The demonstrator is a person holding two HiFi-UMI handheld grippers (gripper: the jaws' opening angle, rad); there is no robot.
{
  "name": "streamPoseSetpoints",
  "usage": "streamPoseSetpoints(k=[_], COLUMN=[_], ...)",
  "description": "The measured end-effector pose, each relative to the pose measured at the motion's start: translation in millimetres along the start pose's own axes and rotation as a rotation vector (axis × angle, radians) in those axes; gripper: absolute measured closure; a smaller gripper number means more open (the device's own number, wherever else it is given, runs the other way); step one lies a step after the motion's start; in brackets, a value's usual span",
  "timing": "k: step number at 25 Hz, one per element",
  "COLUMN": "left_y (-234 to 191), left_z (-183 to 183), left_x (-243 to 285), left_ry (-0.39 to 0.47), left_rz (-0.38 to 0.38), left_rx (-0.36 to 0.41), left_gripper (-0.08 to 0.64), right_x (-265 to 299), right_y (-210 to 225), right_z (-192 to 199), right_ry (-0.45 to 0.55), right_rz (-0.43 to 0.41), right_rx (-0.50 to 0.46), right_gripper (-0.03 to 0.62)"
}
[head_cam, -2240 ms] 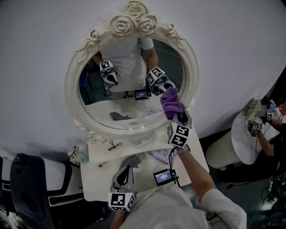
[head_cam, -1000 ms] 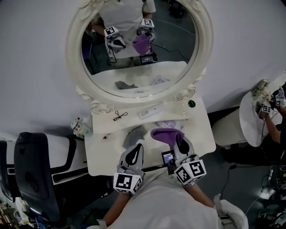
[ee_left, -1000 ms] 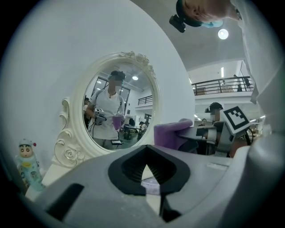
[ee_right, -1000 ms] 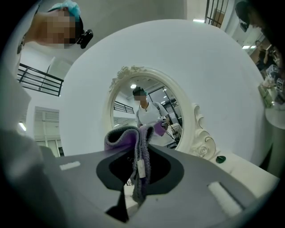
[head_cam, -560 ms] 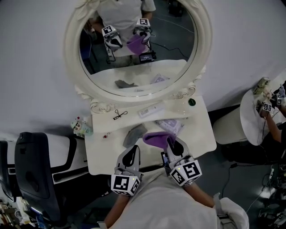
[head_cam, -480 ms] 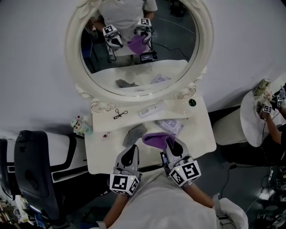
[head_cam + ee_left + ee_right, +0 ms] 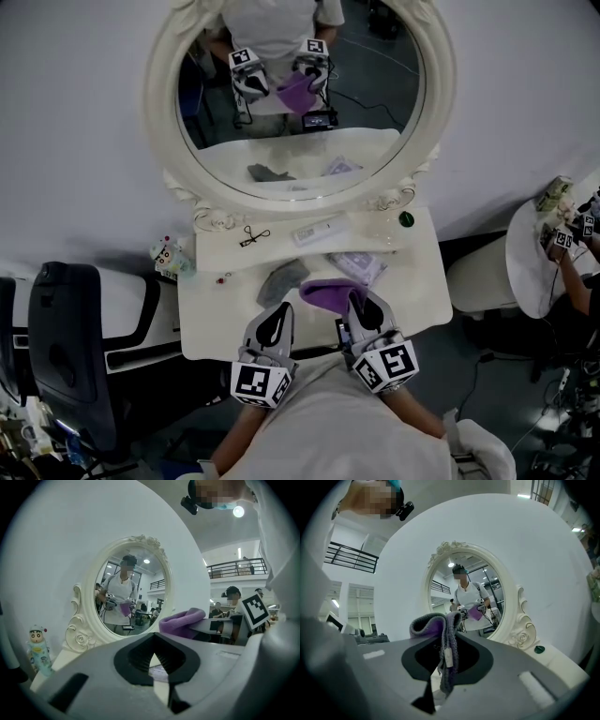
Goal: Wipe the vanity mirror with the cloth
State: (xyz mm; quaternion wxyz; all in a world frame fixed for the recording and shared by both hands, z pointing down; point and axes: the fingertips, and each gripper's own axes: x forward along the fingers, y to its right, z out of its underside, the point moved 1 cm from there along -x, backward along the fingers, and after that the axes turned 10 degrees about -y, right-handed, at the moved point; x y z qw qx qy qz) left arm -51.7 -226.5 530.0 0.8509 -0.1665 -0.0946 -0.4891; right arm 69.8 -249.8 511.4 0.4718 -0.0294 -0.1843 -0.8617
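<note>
right tool (image 7: 357, 302) tight on purple cloth (image 7: 323, 292)

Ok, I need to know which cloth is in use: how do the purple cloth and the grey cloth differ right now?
The purple cloth is clamped in the right gripper; the grey cloth lies loose on the table, held by nothing. The purple cloth is bunched and folded over the jaws; the grey cloth lies flat. Both are near the table's front edge.

large open hall: mezzanine railing (image 7: 234, 567), ceiling light (image 7: 238, 511), other people (image 7: 233, 606)
</note>
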Motion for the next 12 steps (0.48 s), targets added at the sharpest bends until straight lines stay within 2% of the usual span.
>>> streamPoseSetpoints(k=[12], left_y=[14], left_z=[0], left_x=[5], left_ry=[0.010], left_rz=[-0.009], left_rx=[0.009], left_gripper=[0.559], right_x=[-8], right_y=[10], right_z=[-3], right_ry=[0.001], right_rz=[-0.015], right_rx=[-0.016], right_gripper=[0.541])
